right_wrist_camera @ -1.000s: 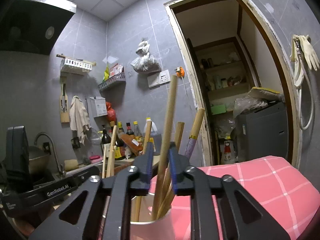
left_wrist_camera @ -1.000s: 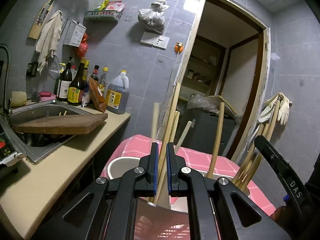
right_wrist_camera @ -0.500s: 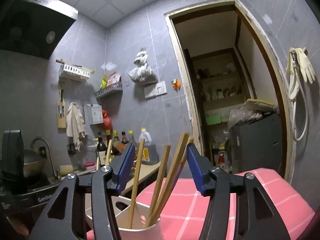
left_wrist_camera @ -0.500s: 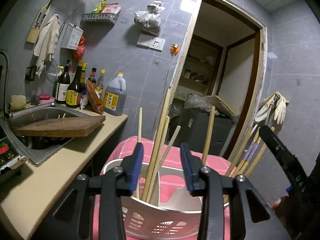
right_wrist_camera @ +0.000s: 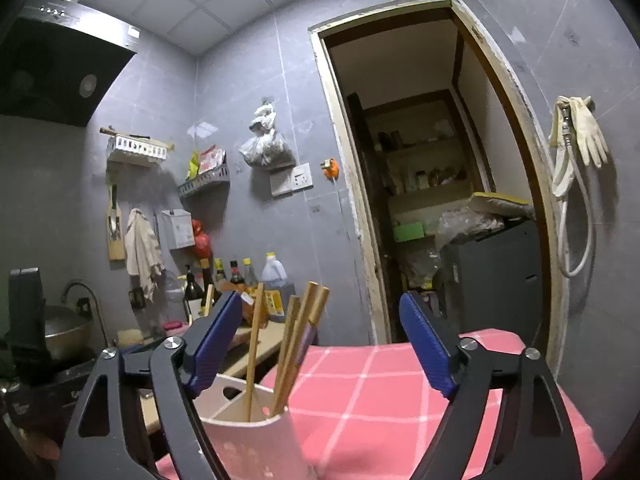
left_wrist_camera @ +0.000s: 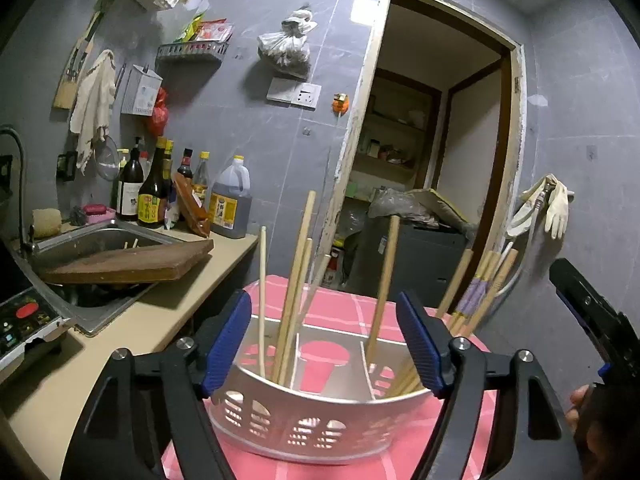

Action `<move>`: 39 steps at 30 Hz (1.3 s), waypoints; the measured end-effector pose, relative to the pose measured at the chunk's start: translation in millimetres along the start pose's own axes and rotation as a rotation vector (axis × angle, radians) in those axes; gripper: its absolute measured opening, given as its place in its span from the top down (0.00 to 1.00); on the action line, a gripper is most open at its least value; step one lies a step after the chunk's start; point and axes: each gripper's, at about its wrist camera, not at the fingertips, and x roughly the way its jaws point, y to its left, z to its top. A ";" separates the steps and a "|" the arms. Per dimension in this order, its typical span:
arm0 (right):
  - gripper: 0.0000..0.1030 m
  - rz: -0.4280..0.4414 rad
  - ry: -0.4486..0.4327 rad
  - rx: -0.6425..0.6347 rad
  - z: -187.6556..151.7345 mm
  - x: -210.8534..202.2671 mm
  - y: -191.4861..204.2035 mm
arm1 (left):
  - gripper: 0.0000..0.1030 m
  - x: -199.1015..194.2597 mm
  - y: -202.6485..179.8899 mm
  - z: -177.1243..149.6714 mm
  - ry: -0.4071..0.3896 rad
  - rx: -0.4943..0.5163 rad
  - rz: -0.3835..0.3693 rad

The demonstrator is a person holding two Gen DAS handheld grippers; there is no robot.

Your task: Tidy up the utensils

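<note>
Your left gripper (left_wrist_camera: 324, 340) has just been opening: jaws spread, pinching nothing. The wooden chopsticks (left_wrist_camera: 294, 300) stand loose between them, leaning in the left compartment of the white perforated plastic utensil caddy (left_wrist_camera: 304, 424). The caddy sits on the pink checked cloth (right_wrist_camera: 380, 384). Your right gripper (right_wrist_camera: 320, 344) has just been opening too: jaws spread, empty, the caddy's right-end chopsticks between them, untouched.

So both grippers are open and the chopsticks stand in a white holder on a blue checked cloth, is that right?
Not quite: the cloth is pink checked, not blue, as the left wrist view shows. The left gripper and right gripper are open, chopsticks standing in the white holder.
</note>
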 end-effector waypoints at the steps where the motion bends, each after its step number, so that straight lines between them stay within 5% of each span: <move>1: 0.19 -0.002 0.007 0.000 0.8 -4.2 -1.3 | 0.32 -2.3 -2.2 -0.2 0.000 0.004 0.000; 6: 0.10 -0.019 0.057 -0.011 1.9 -25.6 -6.1 | 0.21 -16.9 -16.0 -4.4 0.004 0.031 -0.011; 16: 0.00 -0.075 0.138 0.008 1.6 -82.1 -20.3 | 0.16 -50.5 -38.2 -23.8 0.047 0.067 -0.030; 39: 0.00 -0.222 0.225 -0.053 -35.2 -171.2 -11.2 | 0.03 -125.8 -53.5 -76.1 0.040 0.130 0.048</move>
